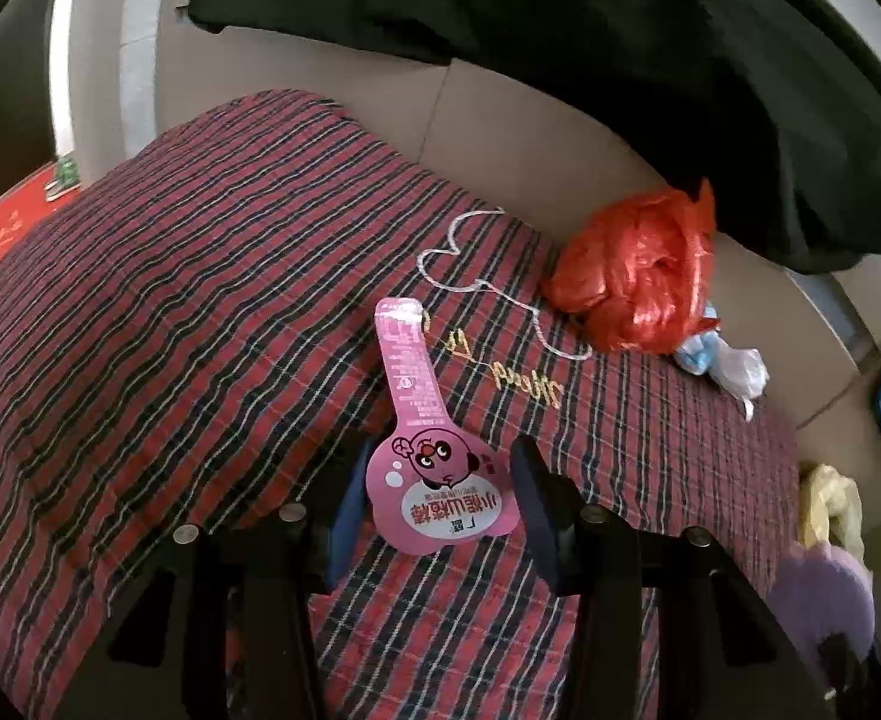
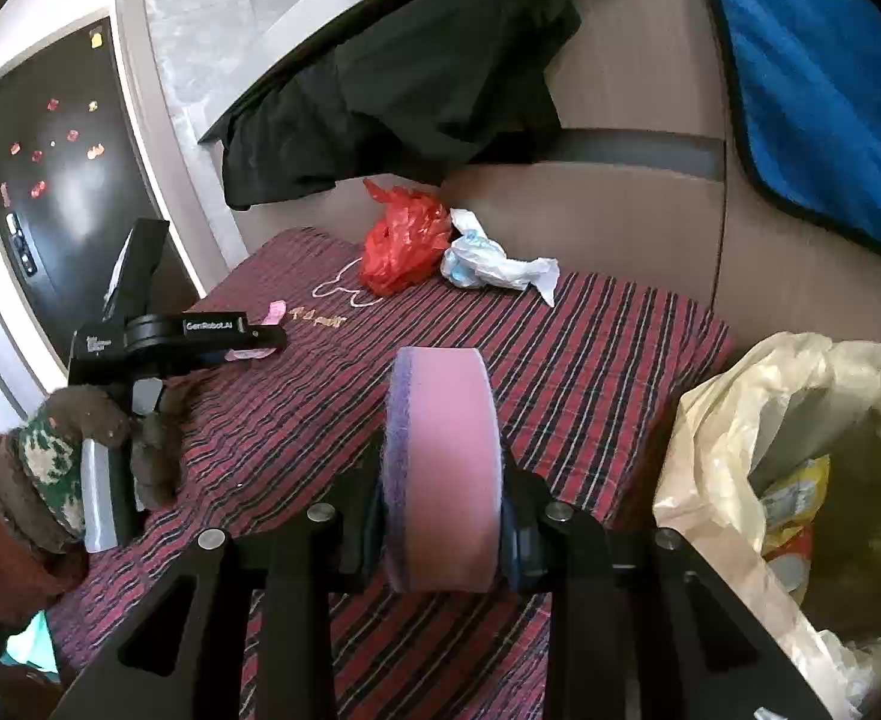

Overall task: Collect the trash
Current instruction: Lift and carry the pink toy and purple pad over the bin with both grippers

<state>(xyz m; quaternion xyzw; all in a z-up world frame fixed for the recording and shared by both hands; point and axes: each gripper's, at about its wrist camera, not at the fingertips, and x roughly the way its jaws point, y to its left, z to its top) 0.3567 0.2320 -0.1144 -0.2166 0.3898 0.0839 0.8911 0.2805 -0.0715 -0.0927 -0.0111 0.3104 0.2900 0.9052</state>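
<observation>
My left gripper point(image 1: 437, 498) is open, its fingers on either side of a pink snack wrapper point(image 1: 422, 444) that lies flat on the red plaid cushion point(image 1: 170, 312). The wrapper also shows in the right wrist view point(image 2: 272, 312). My right gripper point(image 2: 440, 504) is shut on a pink and purple sponge point(image 2: 440, 468), held above the cushion point(image 2: 590, 372). A crumpled red plastic bag point(image 1: 638, 276) and a white and blue wad point(image 1: 722, 360) lie at the cushion's far edge; both show in the right wrist view, the bag point(image 2: 404, 240) and the wad point(image 2: 488, 261).
A pale yellow trash bag point(image 2: 740, 450) stands open at the right with wrappers inside. Black clothing point(image 1: 560, 30) and a blue towel point(image 2: 818, 90) hang over the beige sofa back point(image 2: 620, 228). The left gripper's body point(image 2: 158, 342) and the gloved hand are at the left.
</observation>
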